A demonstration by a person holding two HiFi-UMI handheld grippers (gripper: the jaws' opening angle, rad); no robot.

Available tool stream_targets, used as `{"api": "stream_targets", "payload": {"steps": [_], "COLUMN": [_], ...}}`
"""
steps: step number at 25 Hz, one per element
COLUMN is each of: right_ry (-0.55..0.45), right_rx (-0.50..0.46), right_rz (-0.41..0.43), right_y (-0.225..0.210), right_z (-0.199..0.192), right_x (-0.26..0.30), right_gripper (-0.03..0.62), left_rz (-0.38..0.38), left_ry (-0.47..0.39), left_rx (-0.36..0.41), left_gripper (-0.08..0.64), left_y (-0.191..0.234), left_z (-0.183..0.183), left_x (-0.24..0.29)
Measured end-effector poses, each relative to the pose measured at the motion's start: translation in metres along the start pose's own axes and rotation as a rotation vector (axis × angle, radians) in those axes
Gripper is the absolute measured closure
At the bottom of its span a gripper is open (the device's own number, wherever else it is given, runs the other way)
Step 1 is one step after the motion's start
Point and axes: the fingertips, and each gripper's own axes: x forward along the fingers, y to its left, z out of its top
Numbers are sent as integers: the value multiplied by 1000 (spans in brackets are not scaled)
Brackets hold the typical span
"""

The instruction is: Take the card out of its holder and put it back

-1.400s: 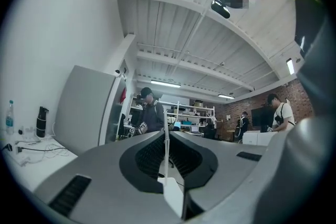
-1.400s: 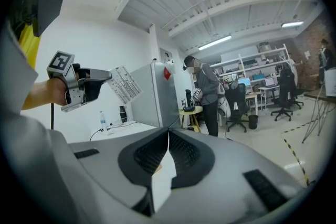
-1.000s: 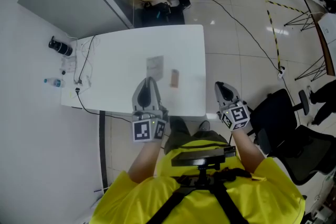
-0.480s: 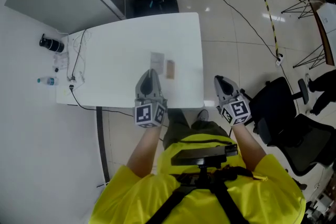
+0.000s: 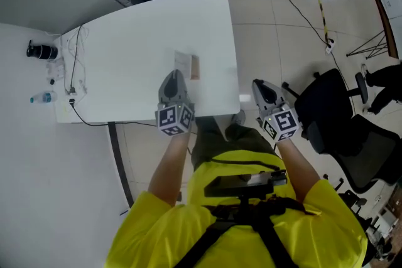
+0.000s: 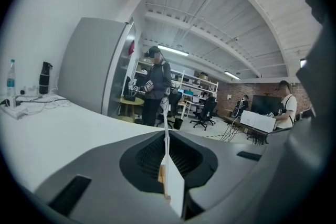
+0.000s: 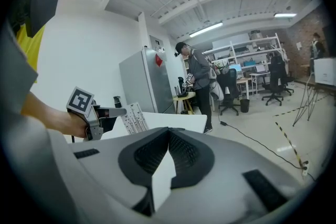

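Observation:
My left gripper (image 5: pixel 174 75) is over the near part of the white table (image 5: pixel 125 47), shut on a thin white card (image 5: pixel 182 62) that sticks out beyond its tips. In the left gripper view the card (image 6: pixel 166 115) shows edge-on between the closed jaws. The right gripper view shows it as a printed white strip (image 7: pixel 134 118). A small brown holder (image 5: pixel 194 67) lies on the table just right of the card. My right gripper (image 5: pixel 260 85) hangs off the table's right edge, shut and holding nothing (image 7: pixel 169 131).
A water bottle (image 5: pixel 39 98), a black object (image 5: pixel 38 51) and loose cables (image 5: pixel 71 75) lie along the table's left edge. A black office chair (image 5: pixel 326 111) stands to the right on the floor. A person (image 6: pixel 156 81) stands far behind the table.
The table has drifted up and left in the head view. The card in my left gripper now shows closer to the brown holder. The right gripper has barely moved.

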Motion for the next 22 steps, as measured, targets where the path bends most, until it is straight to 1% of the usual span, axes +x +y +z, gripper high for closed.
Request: {"api": "stream_targets", "payload": {"steps": [3,7,11,18,22], "right_ry": [7,14,20,34,38], "right_rx": [6,9,9,17,18], "right_rz": [-6,-6,1,1,6], "right_y": [-2,-2,2,-1,0], "right_z": [-5,-7,-10,-12,-13], "right_x": [3,9,10,12,15], "right_gripper": [588,586,587,586,586], "left_rz": [19,26,33,80,94], "left_ry": [26,41,39,59,40], "left_rx": [-9,-15,-12,-46,-11], "left_gripper": [548,548,548,548,548], "left_y": [6,7,7,6,3], "left_z": [-14,-25,-28,-33,-42], "left_x": [6,13,16,22,21]}}
